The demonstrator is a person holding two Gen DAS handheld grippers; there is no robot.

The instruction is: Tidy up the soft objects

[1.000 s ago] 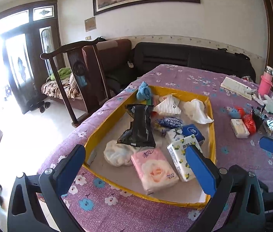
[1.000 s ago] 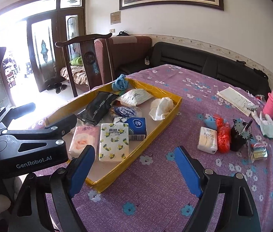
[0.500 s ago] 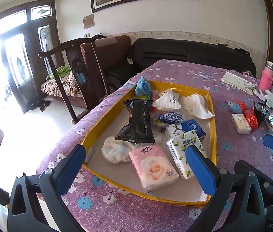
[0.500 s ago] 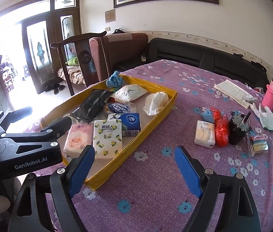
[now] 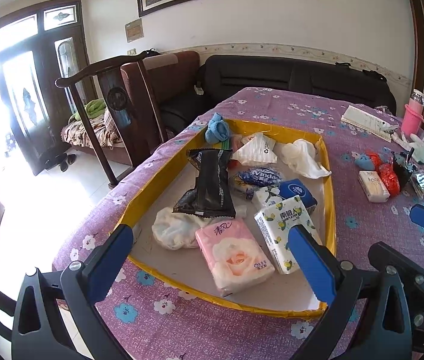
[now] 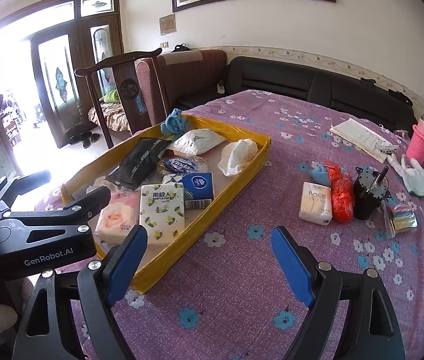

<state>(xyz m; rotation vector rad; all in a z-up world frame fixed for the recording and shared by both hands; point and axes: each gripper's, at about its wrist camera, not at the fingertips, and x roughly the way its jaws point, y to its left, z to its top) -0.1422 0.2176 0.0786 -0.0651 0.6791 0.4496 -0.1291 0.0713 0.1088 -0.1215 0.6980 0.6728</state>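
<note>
Right gripper gapes empty; left gripper likewise over tray

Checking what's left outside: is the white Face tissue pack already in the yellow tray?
No, the Face tissue pack lies on the tablecloth outside the yellow tray.

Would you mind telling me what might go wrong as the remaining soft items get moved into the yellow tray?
The white tissue pack lies against the red bag beside a dark cup, so the open right gripper could snag the bag or tip the cup. The yellow tray is crowded, so an added pack may land atop others and slide.
</note>
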